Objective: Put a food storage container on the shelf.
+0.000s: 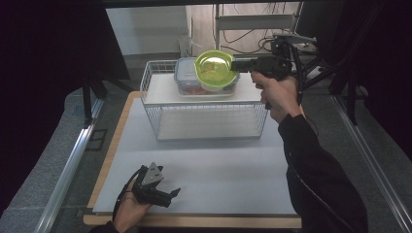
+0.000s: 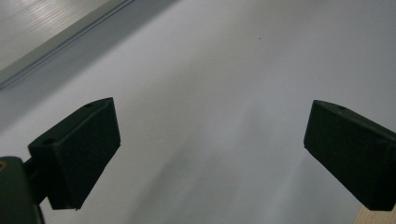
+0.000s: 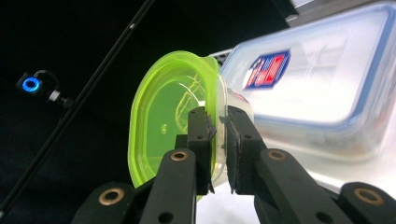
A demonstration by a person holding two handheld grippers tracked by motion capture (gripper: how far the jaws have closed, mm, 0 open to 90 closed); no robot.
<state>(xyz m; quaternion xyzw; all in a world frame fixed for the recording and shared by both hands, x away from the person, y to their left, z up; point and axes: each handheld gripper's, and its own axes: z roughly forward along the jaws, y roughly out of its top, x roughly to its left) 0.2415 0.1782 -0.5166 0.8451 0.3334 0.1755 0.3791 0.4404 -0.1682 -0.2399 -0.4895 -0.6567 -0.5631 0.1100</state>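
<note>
Nearest the person, at the front edge of the white table top, the left gripper rests low in the left hand, its grey three-cornered plate uppermost and its cable trailing beside the wrist. In the left gripper view its two black jaws stand wide apart, with only bare table surface between them; nothing is held.

Farther back, the right hand holds the right gripper raised above the table, pointing toward the left of the high view. Its jaws are drawn narrow and pinch the rim of a translucent green lid. In the right gripper view the pads press on either side of the thin rim, and the green lid stands tilted nearly on edge, its hollow face turned toward the camera.

Behind and beneath the lid sits a clear food container with a blue-edged lid bearing a red and blue label; reddish contents show through its wall. It stands on the upper shelf of a white wire rack placed on the far half of the table. Whether the green lid touches the container cannot be told.
</note>
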